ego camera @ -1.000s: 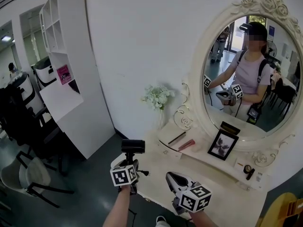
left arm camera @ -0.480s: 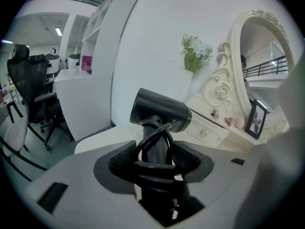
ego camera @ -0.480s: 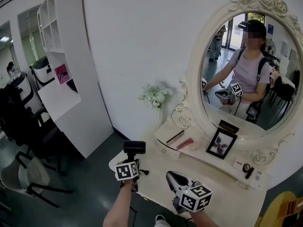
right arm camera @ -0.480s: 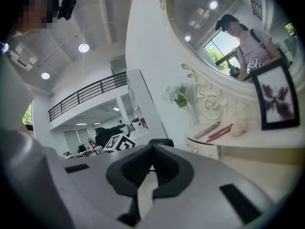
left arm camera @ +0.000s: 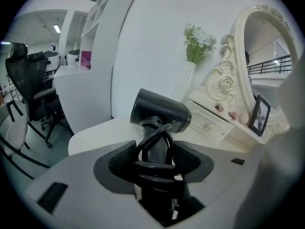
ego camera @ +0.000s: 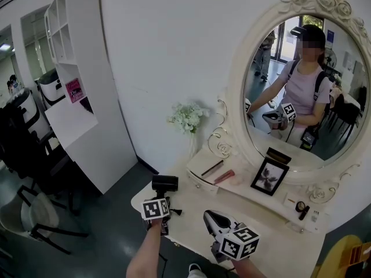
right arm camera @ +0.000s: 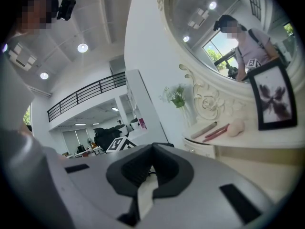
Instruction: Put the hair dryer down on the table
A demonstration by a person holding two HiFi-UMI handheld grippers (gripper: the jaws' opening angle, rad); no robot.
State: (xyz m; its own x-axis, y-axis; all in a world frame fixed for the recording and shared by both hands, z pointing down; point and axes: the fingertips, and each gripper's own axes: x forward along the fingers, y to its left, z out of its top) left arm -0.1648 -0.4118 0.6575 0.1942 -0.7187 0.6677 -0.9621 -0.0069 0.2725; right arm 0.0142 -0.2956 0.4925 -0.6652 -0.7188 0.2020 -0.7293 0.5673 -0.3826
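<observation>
A black hair dryer (ego camera: 164, 183) stands upright over the left corner of the white dressing table (ego camera: 191, 227). My left gripper (ego camera: 163, 200) is shut on its handle, and the cord is looped round the handle. In the left gripper view the barrel (left arm camera: 159, 111) points sideways above the pads (left arm camera: 121, 161), with the tabletop (left arm camera: 97, 132) below. Whether the dryer touches the table I cannot tell. My right gripper (ego camera: 210, 216) hovers over the table's front, to the right of the dryer. Its jaws (right arm camera: 151, 173) are shut, with nothing between them.
A large oval mirror (ego camera: 301, 80) in an ornate frame backs the table. On a raised drawer shelf lie a pencil (ego camera: 213, 168), a pink stick (ego camera: 224, 177) and a photo frame (ego camera: 268, 177). A vase of white flowers (ego camera: 187, 119) stands behind the dryer. Chairs (ego camera: 35, 213) and a white shelf unit (ego camera: 75, 97) are at left.
The left gripper and the dryer have shifted slightly right and down, further over the table. The right gripper has stayed in place.
</observation>
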